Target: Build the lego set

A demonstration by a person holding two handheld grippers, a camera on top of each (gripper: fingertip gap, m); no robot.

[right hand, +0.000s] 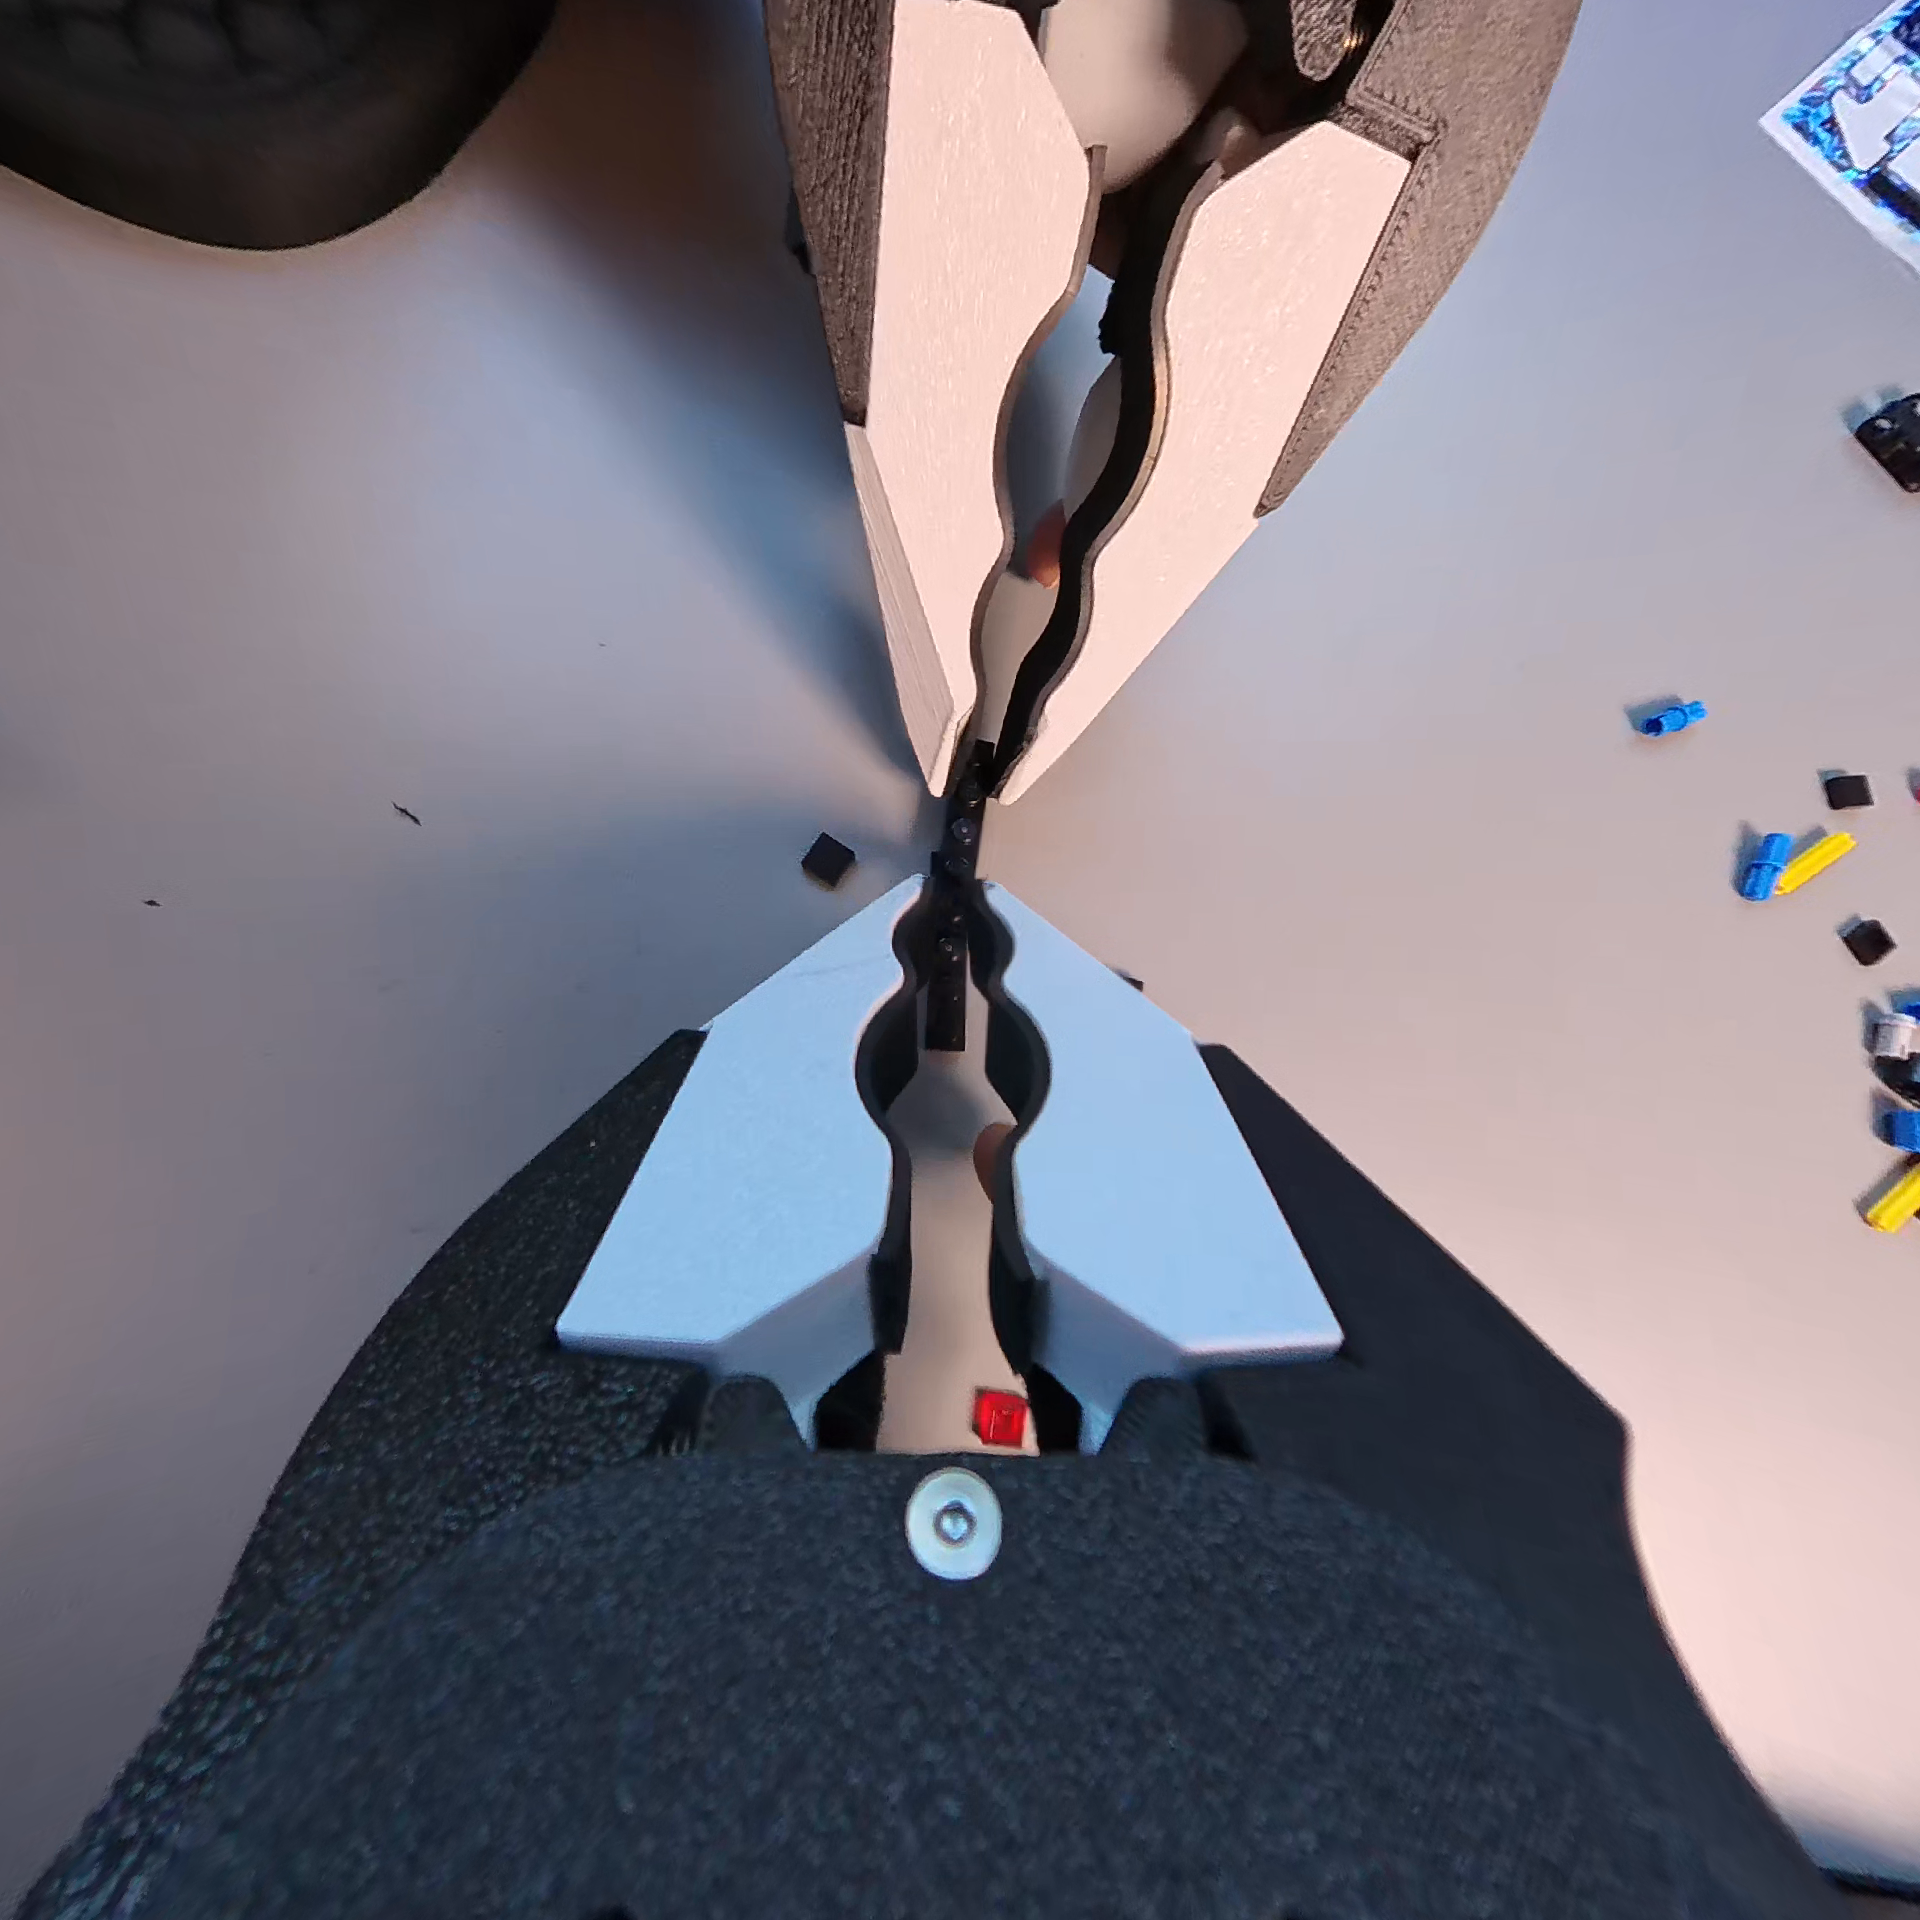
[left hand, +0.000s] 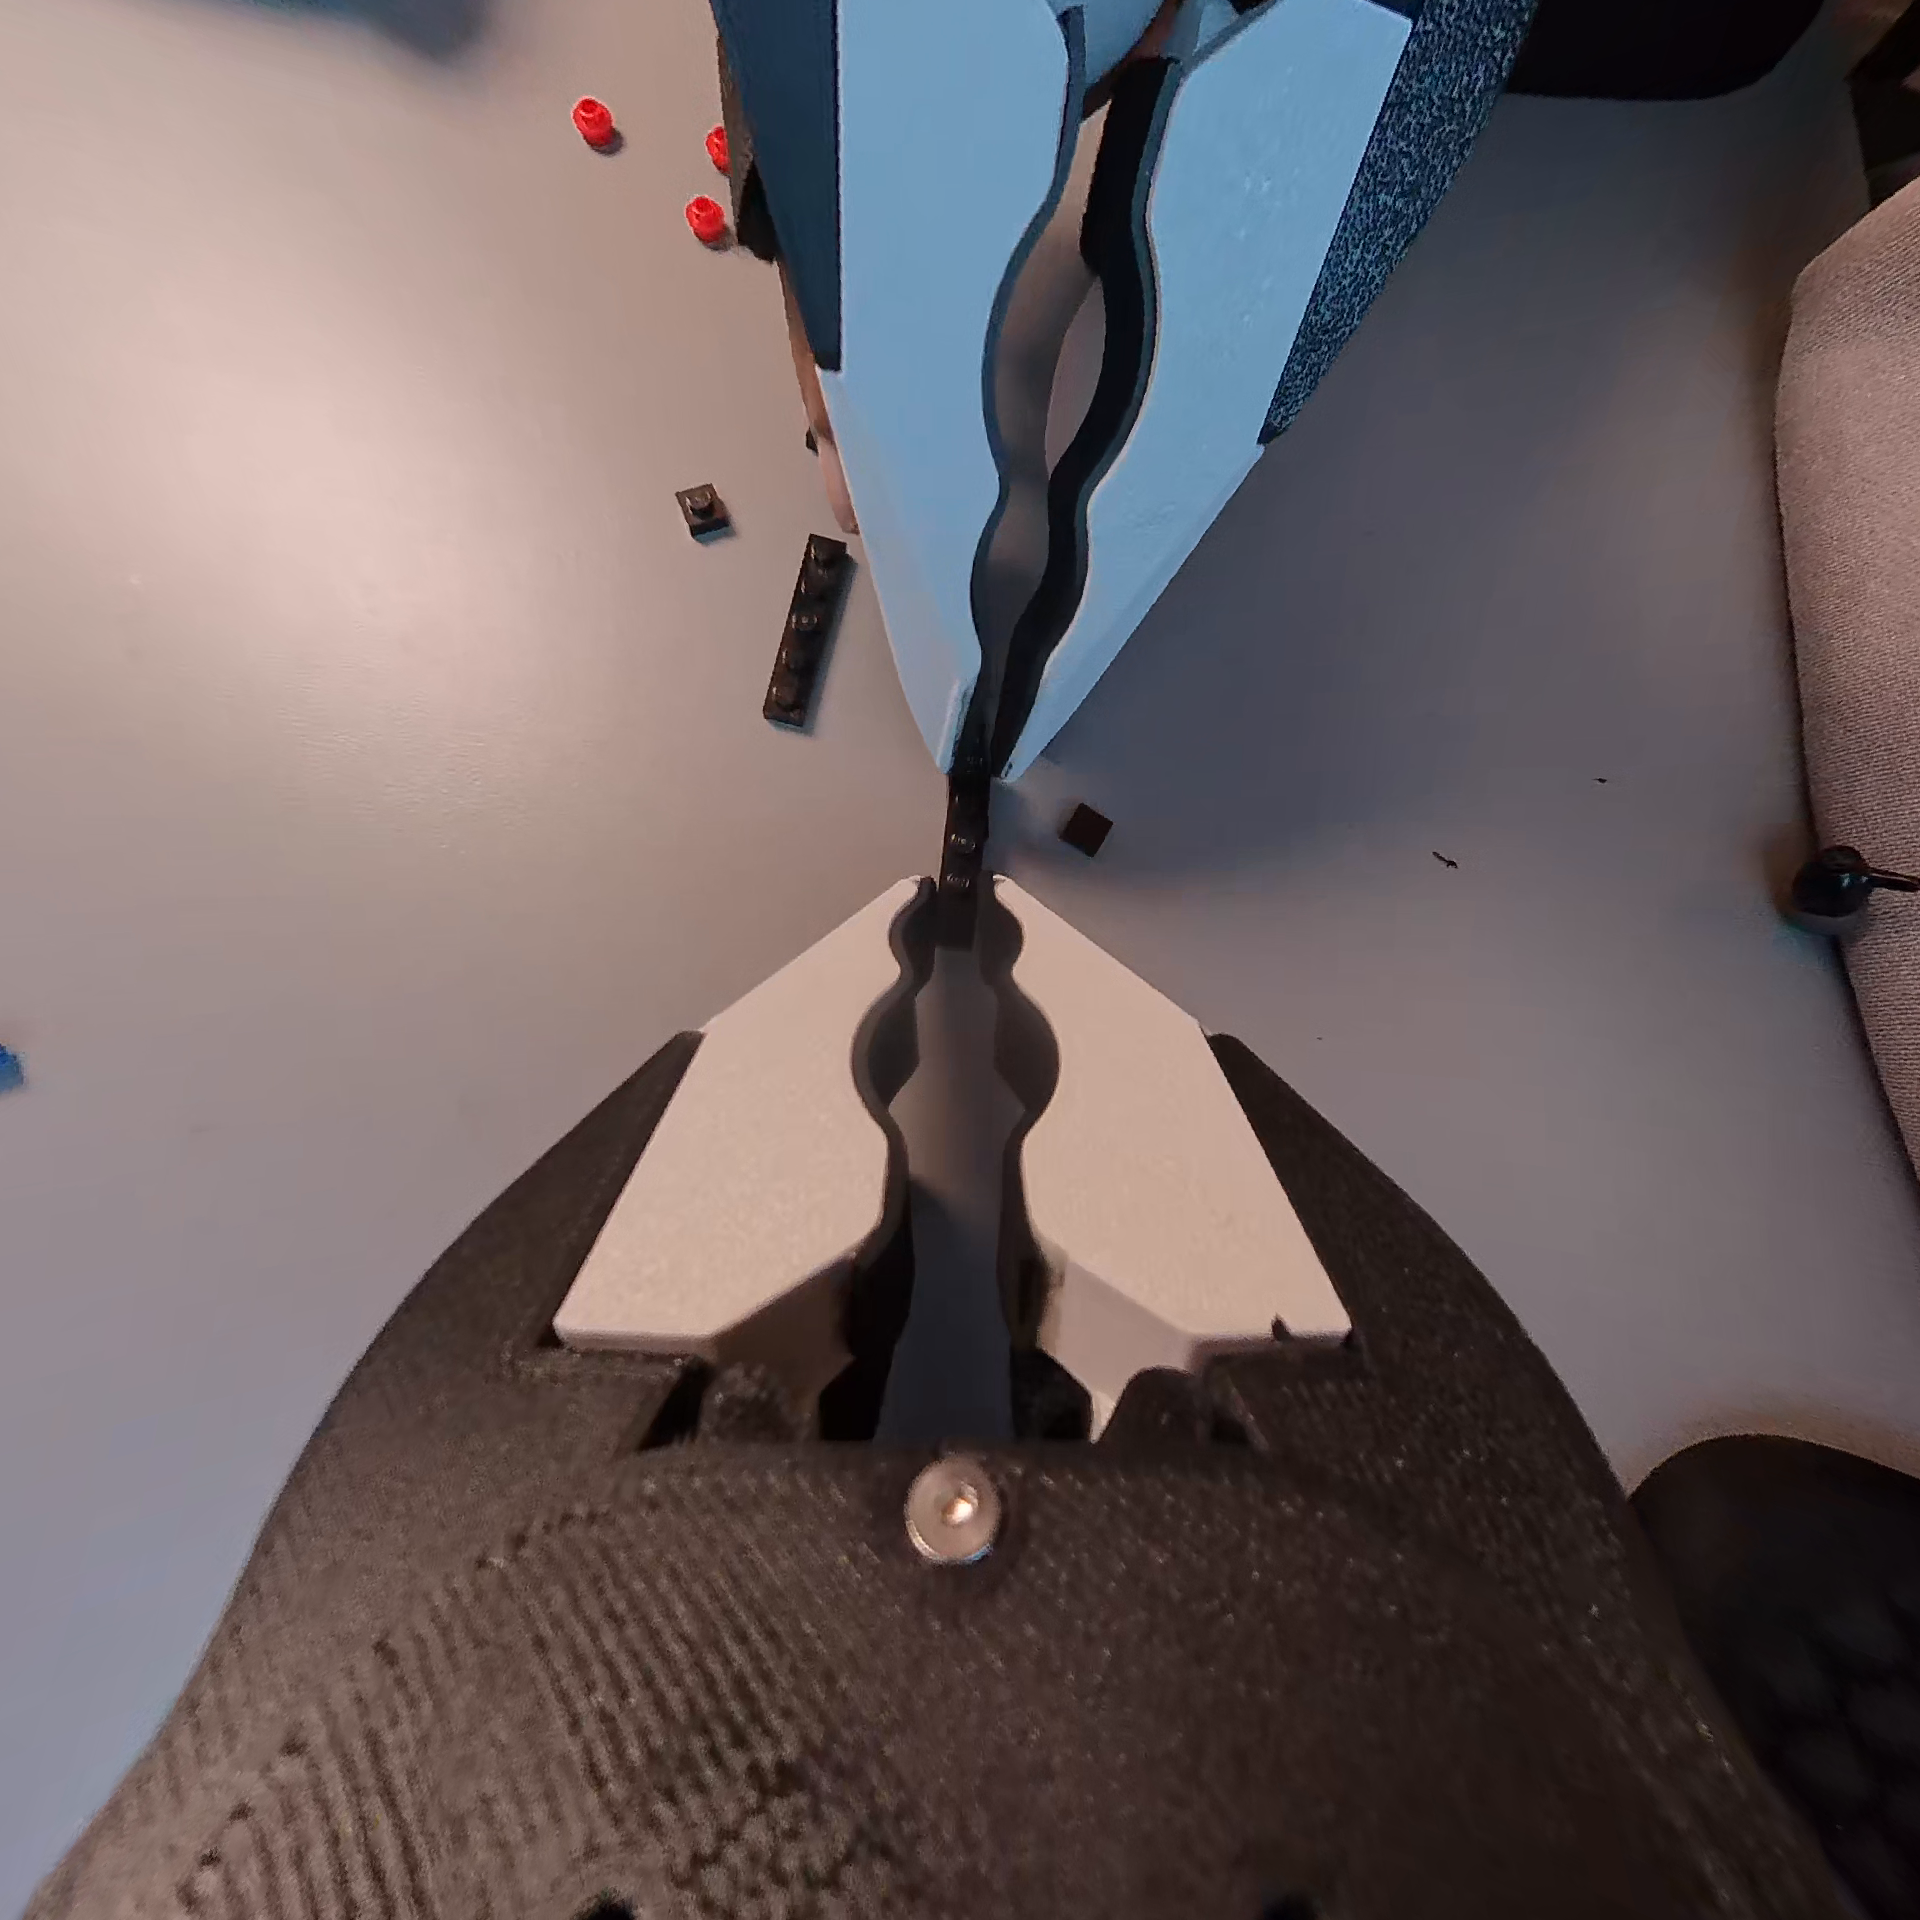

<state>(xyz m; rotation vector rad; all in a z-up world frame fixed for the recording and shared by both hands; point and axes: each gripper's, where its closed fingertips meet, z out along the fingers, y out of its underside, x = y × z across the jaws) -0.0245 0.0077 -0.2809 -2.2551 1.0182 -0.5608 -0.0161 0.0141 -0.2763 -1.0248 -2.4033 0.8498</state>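
your left gripper (left hand: pixel 958 896) sits nearest in its own view, tips pinched onto the near end of a thin black studded plate (left hand: pixel 963 831) that runs edge-on straight away from you, lifted above the pale table (left hand: pixel 364 935). your right gripper (left hand: pixel 977 764) comes in from the far side, tip to tip with the left, and clamps the plate's far end, so both tools are closed narrow on the same piece. in the right wrist view the picture mirrors: the right gripper (right hand: pixel 951 894) is near, the left gripper (right hand: pixel 971 779) far, and the plate (right hand: pixel 954 894) bridges the short gap between them, reaching back along the right tool's slot. on the table just right of the joined tips in the left view lies a small black tile (left hand: pixel 1086 828). farther and to the left lie a long black plate (left hand: pixel 805 631) and a small black one-stud plate (left hand: pixel 701 509), and beyond them three red round studs (left hand: pixel 592 122). in the right view, well off to the right, a scatter of blue and yellow pins (right hand: pixel 1782 862) and black tiles lies on the table, with a printed sheet (right hand: pixel 1860 145) at the far right corner.
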